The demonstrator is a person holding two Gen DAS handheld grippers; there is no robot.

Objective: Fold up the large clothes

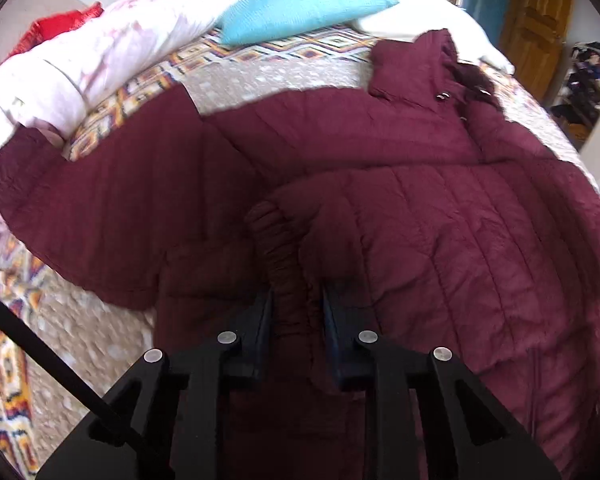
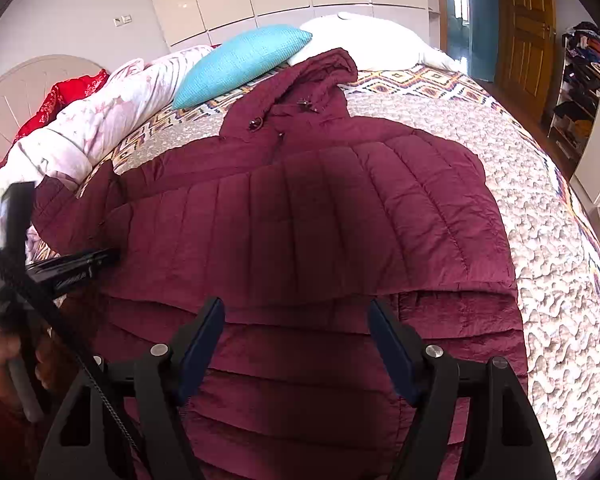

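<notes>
A maroon puffer jacket (image 2: 300, 216) lies spread across the middle of the bed (image 2: 540, 240), its hood toward the far edge beside a turquoise pillow (image 2: 240, 64). The left claw (image 1: 296, 300) is clenched on the jacket's gathered sleeve cuff (image 1: 284, 256). The right claw (image 2: 296, 312) hangs released above the jacket's near part, nothing between its fingers.

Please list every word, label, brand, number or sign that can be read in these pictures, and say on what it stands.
No text can be read.
Pale marks on the left claw in the right wrist view: too blurred to read.
Maroon jacket, turquoise pillow, patterned bedspread: no lettering visible.
</notes>
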